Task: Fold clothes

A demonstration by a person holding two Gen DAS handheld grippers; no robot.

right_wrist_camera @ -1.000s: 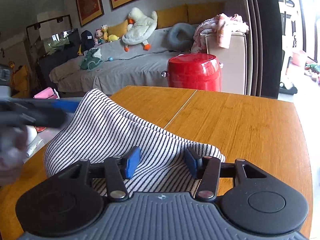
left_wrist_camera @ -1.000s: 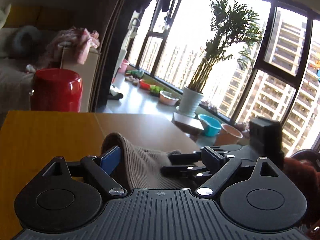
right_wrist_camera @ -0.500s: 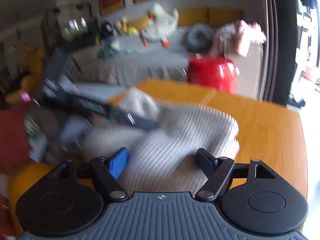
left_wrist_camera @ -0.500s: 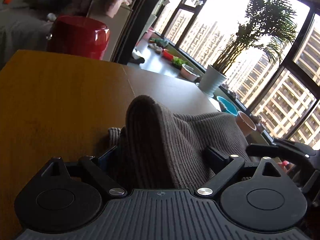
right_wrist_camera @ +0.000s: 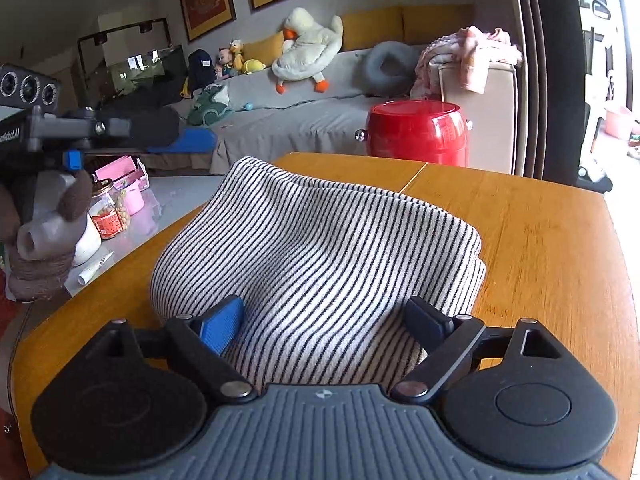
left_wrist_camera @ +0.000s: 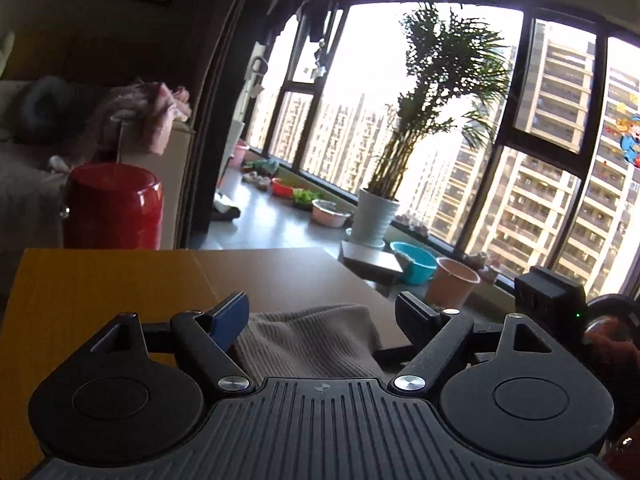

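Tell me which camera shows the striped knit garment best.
The right wrist view: the folded black-and-white striped knit garment fills its middle, lying on the orange wooden table. The left wrist view shows only a small, shadowed corner between the open left claw.

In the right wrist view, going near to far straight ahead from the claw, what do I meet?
Right claw → striped garment → wooden table → red drum stool → grey sofa

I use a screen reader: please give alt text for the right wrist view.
The open right gripper straddles a folded striped knit garment lying on a wooden table. The left gripper hovers at left; behind are a red stool and a grey sofa.
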